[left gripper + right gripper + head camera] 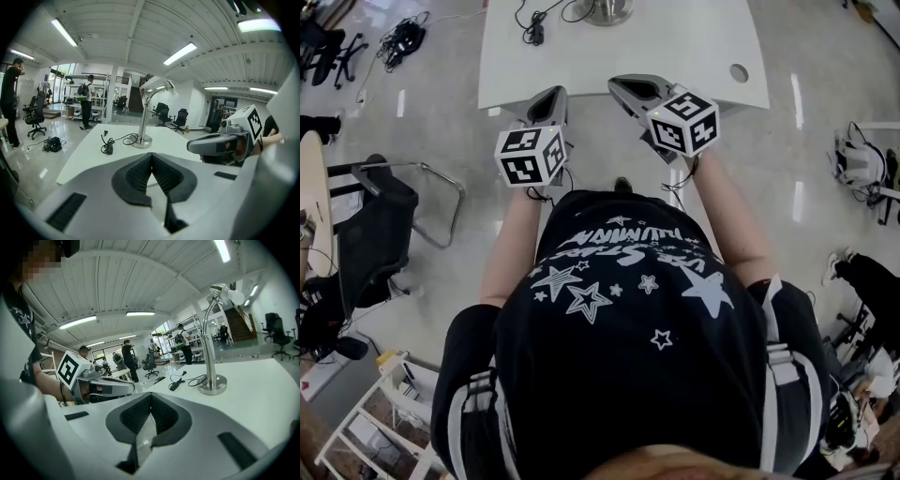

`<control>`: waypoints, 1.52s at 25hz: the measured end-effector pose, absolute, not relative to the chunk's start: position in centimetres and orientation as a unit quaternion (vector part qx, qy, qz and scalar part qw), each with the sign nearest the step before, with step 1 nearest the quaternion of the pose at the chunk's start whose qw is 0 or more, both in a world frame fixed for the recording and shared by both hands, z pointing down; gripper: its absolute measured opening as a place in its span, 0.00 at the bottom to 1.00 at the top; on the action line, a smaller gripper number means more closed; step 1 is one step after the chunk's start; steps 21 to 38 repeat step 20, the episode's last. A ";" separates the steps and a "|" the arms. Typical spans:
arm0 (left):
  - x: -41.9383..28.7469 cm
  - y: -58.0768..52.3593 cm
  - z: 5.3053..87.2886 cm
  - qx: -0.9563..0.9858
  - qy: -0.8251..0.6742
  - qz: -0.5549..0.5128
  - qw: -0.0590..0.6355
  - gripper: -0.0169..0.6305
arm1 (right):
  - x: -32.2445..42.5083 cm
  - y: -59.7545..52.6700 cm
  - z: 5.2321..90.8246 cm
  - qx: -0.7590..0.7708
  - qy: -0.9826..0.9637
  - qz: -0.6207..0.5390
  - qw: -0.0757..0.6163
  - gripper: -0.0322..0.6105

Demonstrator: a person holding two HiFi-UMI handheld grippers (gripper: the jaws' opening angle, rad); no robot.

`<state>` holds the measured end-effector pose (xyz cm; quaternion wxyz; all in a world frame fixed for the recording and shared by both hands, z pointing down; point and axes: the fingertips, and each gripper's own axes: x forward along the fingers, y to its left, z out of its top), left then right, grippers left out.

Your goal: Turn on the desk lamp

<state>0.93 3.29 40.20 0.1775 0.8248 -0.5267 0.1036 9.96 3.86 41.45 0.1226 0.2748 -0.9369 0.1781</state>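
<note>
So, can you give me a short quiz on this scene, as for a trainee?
1. True or false: the left gripper is gripping the thin black cable lying on the white tabletop.
2. The silver gooseneck desk lamp with a round metal base is: A) lying on its side; B) standing upright on that tabletop; C) held in a gripper.
3. Fill in: the right gripper has its jaws ____, with nothing between them.
Key: 1 false; 2 B; 3 shut.

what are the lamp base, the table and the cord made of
Lamp base: polished metal, probably steel or chrome plate; it shows bright mirror-like highlights.
Table: smooth white, perhaps laminate or painted board; the look leaves it open.
Cord: black, dull, lying in loose curls; likely a rubber or plastic sheath.
</note>
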 end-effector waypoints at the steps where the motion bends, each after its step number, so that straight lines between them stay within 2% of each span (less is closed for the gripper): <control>1: 0.5 3.5 40.1 0.826 -0.526 0.103 0.178 0.04 | 9.5 4.0 41.3 0.277 -0.937 0.173 0.122 0.06; 20: -8.2 6.5 39.8 0.826 -0.527 0.082 0.185 0.04 | 1.2 6.9 39.9 0.295 -0.937 0.144 0.120 0.06; 38: -8.2 6.5 39.8 0.826 -0.527 0.082 0.185 0.04 | 1.2 6.9 39.9 0.295 -0.937 0.144 0.120 0.06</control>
